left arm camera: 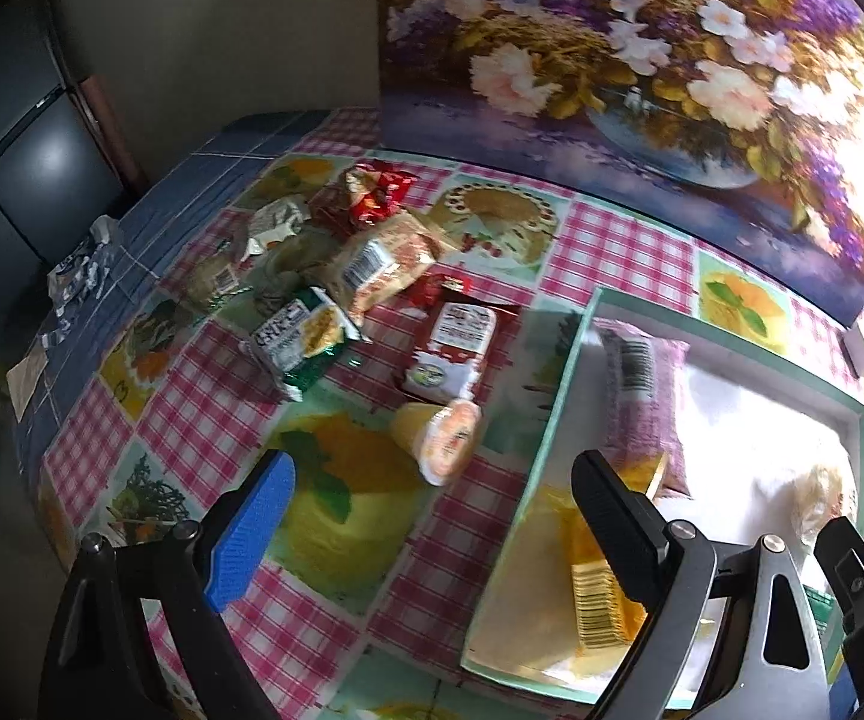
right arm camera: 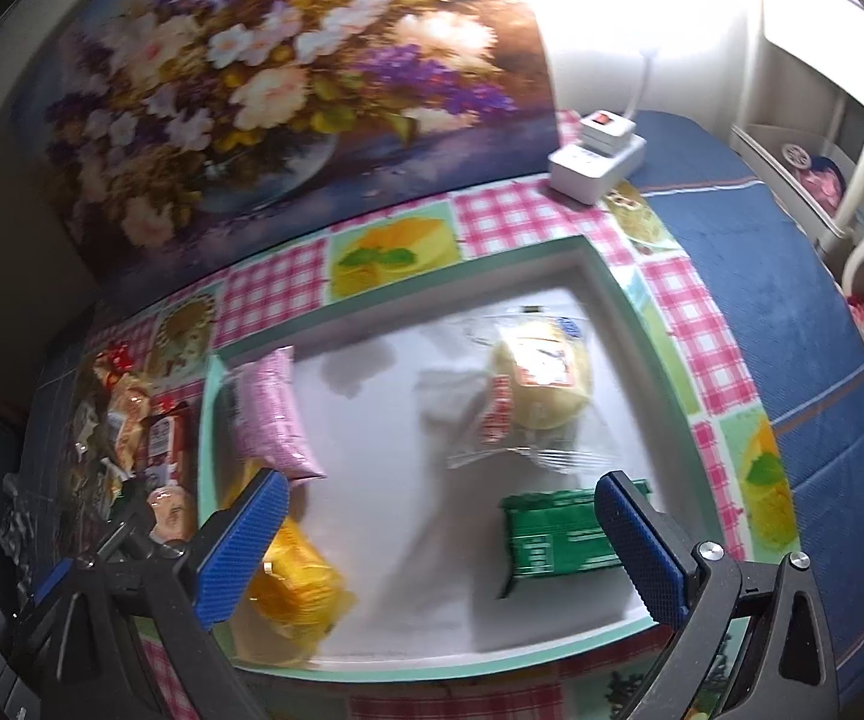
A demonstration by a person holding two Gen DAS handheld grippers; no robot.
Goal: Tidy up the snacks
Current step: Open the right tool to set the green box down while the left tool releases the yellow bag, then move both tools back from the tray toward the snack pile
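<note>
**Both grippers hang open over the tray and the loose snacks**

The left gripper (left arm camera: 432, 534) hovers with its fingers spread wide and released, nothing between them. Just beyond its fingertips, at 12 o'clock, a jelly cup (left arm camera: 441, 441) lies on its side on the checked surface (left arm camera: 204, 420), just beside the tray's left rim. Past it, toward 11 o'clock, lies a red-and-white packet (left arm camera: 456, 348), then a green packet (left arm camera: 303, 342), and farther back a loose heap of snack packets (left arm camera: 342, 228) that crowd one another.

The right gripper (right arm camera: 441, 546) is also released, fingers wide apart over the tray (right arm camera: 624, 294). Inside the tray sit 4 snacks: a pink packet (right arm camera: 273, 414) at 10 o'clock against the left wall, a clear-wrapped bun (right arm camera: 537, 384) at 1 o'clock, a green bar (right arm camera: 558, 534) touching the right finger's inner side in this view, and a yellow packet (right arm camera: 294, 588) partly behind the left finger.

A flower painting (right arm camera: 240, 90) stands along the far edge, and a white power adapter (right arm camera: 597, 150) rests near the tray's far right corner.
</note>
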